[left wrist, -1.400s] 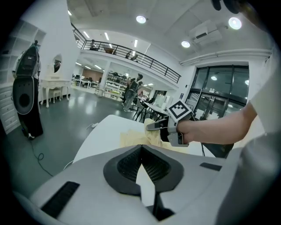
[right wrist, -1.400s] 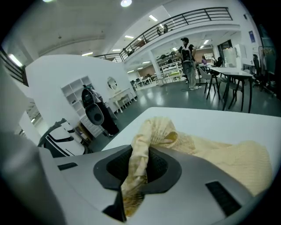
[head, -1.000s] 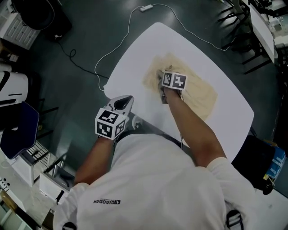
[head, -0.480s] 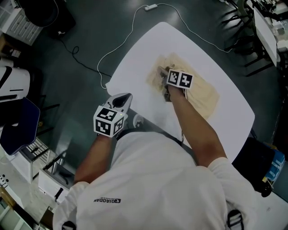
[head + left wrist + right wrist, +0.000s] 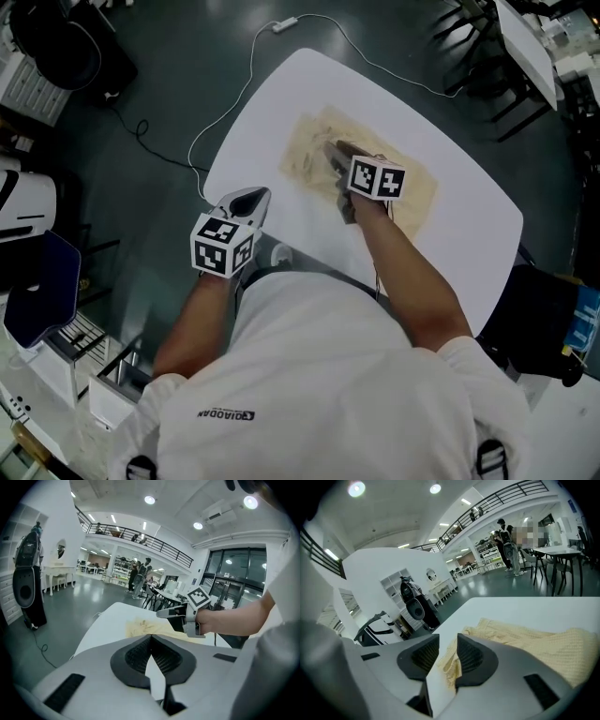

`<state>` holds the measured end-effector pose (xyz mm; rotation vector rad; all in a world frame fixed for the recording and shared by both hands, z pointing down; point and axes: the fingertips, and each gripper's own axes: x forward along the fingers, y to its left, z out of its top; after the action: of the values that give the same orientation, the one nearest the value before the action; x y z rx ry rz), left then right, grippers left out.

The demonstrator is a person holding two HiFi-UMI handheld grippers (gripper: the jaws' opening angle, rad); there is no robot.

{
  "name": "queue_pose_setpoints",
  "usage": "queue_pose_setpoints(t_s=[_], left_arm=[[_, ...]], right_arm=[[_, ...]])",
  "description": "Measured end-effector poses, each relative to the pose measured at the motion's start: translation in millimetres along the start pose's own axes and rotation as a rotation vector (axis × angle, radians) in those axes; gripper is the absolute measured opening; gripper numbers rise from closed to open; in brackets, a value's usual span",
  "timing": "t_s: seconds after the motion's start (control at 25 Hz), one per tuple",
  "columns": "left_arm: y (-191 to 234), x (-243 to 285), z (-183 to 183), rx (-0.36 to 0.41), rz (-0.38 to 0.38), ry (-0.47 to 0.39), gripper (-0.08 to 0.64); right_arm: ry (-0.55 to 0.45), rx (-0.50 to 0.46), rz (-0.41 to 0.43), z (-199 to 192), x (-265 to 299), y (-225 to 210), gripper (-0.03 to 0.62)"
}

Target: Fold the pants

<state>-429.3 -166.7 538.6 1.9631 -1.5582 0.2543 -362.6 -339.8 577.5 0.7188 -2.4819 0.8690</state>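
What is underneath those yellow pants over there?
The pants lie on a white table, bare all around them. The patch of tabletop directly beneath the cloth is covered, so it cannot be seen.

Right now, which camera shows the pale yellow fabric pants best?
Head view: the pale yellow fabric pants show nearly whole. Right gripper view shows only a close part; left gripper view, a distant strip.
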Motion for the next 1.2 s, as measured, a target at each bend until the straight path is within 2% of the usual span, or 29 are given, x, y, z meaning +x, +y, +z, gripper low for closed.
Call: queue_pose_setpoints(t_s=[0.08,0.12,0.2,0.36,0.6,0.76,1.0,1.2], left_arm=[[-14,8,5,0.016,-0.004,-0.005,0.026],[-21,12,7,0.025,-0.008,-0.008,0.026],[-36,18,10,0.043,-0.018,-0.014,0.026],[-73,28,15,0.057,-0.054,-0.013,0.026],[-131,49,8,0.098,-0.087,0.031,0.026],[-157,56,3,0.106,-0.095,0.045,0.026],[-197,67,-6,0.149,-0.106,0.074,0.026],[-218,82,-20,0.172,-0.099,0.125,0.026]], right_arm=[[-0.065,-0.005,0.044,8,-31,-1,0.052],[-0.099,-0.008,0.066,12,-49,-1,0.024],[-0.147,-0.024,0.09,14,-84,-1,0.02],[-0.178,-0.062,0.065,4,-153,-14,0.018],[-0.218,-0.009,0.021,-23,-234,-55,0.018],[-0.232,-0.016,-0.044,-40,-267,-83,0.018],[-0.247,0.055,-0.126,-66,-303,-133,0.019],[-0.226,0.083,-0.185,-88,-312,-174,0.02]])
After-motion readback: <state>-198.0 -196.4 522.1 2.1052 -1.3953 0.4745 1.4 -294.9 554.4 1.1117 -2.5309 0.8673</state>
